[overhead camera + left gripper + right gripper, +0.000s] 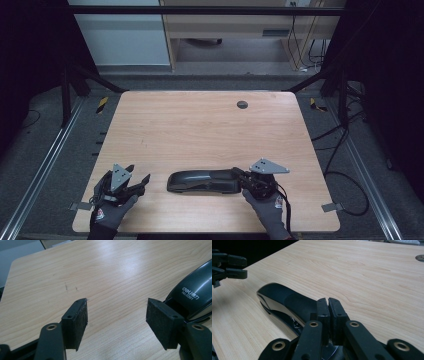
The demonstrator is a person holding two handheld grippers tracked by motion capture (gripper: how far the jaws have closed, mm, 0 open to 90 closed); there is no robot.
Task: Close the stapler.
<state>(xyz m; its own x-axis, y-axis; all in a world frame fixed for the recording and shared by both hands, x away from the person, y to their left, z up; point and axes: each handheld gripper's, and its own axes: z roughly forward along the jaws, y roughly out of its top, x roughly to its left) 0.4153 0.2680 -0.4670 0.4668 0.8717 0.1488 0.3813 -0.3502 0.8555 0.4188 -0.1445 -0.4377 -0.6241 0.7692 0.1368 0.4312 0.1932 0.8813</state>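
The black stapler [204,181] lay flat on the wooden surface [200,130], near its front edge and roughly midway between the two hands, its long body running left to right. The right gripper [241,176] was at the stapler's right end; in the right gripper view its fingers [323,308] stood almost together, with only a thin slit between the pads, just above the stapler's rear. Whether they pinched any part of it could not be told. The left gripper [139,179] rested well to the left of the stapler, apart from it, its fingers [76,320] spread wide with nothing but bare wood between them.

By the look of it, the work was at an early stage: the stapler was not lifted and only one hand had reached it, so any lifting or moving was yet to come.

Little else was on the surface, only a round grommet [242,104] far toward the back right. Nothing stood in the way of either hand.
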